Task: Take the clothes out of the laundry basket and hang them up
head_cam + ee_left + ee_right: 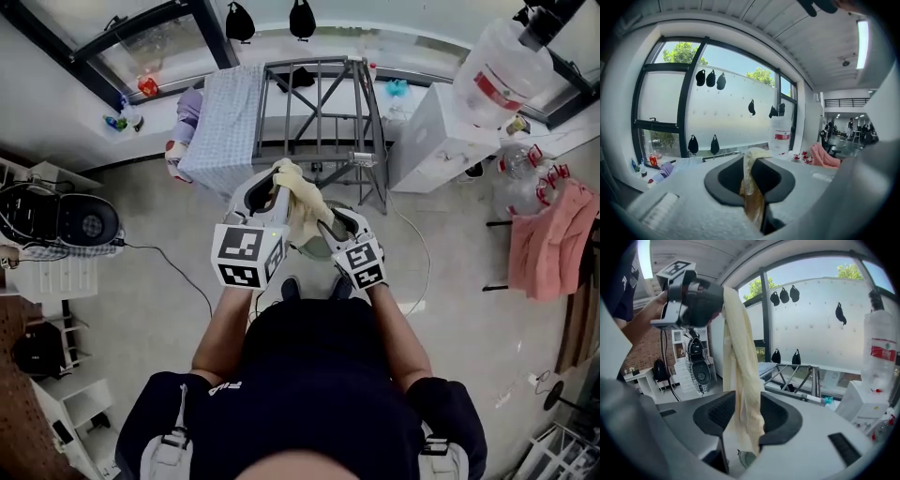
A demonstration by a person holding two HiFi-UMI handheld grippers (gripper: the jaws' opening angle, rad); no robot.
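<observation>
Left gripper (pixel 275 183): the person is holding it out in front, above the floor; its jaws are standing nearly together and pinching the top end of the cloth (pixel 302 211).
Left gripper view: a fold of the cloth (pixel 751 187) is sticking up over the narrow gap between the jaws and running down through it.
Right gripper (pixel 323 225): it is sitting just beside the left one and lower on the cloth; its jaws are standing partly apart.
Right gripper view: the cloth (pixel 738 357) is hanging from the left gripper (pixel 693 298) and passing down between the right jaws, brushing one side and leaving a gap on the other, so nothing is being squeezed there.
Cloth: pale yellow, bunched into a long strip, hanging in the air between the two grippers.
Under the cloth: a grey-green rim (pixel 314 248) is showing, possibly the basket; too little is in view to tell.
Rack (pixel 319 112): it is standing by the window beyond the grippers, with a checked cloth (pixel 225 127) draping over its left side.
Far right: a pink cloth (pixel 548 239) is hanging well apart from the rack.
</observation>
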